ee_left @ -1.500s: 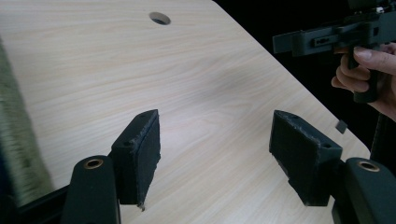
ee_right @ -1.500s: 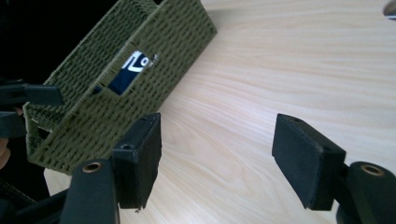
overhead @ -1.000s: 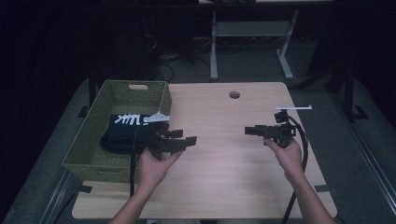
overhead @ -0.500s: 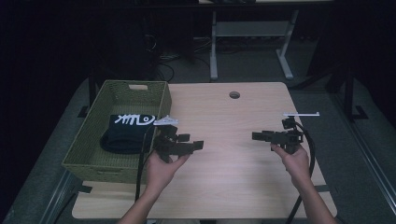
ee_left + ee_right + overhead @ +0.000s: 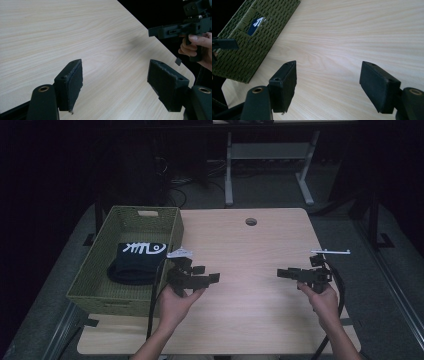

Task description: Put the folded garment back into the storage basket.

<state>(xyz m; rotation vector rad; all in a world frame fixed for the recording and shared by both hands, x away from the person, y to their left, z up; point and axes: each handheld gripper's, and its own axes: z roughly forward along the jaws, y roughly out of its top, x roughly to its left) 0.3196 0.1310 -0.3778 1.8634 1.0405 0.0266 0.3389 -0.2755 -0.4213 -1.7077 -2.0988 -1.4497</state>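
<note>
Table (image 5: pixel 250 255): garment (image 5: pixel 137 262) beside left gripper (image 5: pixel 212 279)

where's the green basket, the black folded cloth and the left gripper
green basket (image 5: pixel 95 292): high view, on its near woven wall
black folded cloth (image 5: pixel 134 265): high view, on the dark fabric below the white print
left gripper (image 5: pixel 214 277): high view, between its open jaw tips

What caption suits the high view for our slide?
Two open grippers, left gripper and right gripper, face each other above a wooden table beside a green basket.
</note>
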